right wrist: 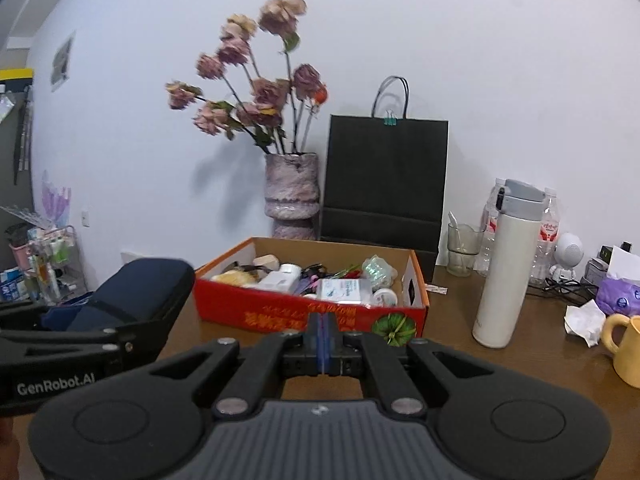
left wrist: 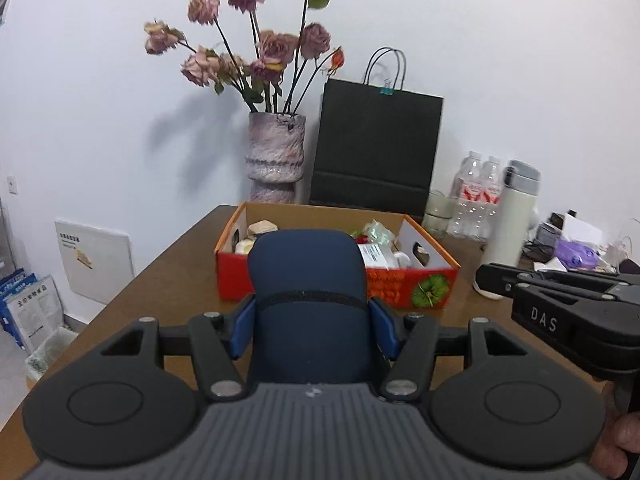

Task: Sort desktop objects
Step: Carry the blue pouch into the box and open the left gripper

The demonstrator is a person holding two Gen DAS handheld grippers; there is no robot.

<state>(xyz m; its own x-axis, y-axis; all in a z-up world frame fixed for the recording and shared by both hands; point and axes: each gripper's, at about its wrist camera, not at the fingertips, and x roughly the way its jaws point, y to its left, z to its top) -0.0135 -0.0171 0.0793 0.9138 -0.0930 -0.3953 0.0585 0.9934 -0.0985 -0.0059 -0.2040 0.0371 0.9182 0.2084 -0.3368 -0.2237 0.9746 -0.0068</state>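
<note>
Brown table [left wrist: 160, 280], navy case [left wrist: 308, 292] hiding box [left wrist: 304, 280]

Box [right wrist: 312, 316] on bench [right wrist: 460, 344]: vase [right wrist: 292, 196] behind-left, bag [right wrist: 386, 176] directly behind, flask [right wrist: 508, 268] to right, mug [right wrist: 628, 350] further right.

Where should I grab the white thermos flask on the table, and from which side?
Grip the white thermos flask around its straight cylindrical body, below the grey lid, coming in level from the front. It stands upright with bottles and a glass close behind, so the near side looks freest. The right gripper is shut and would need opening first.
</note>
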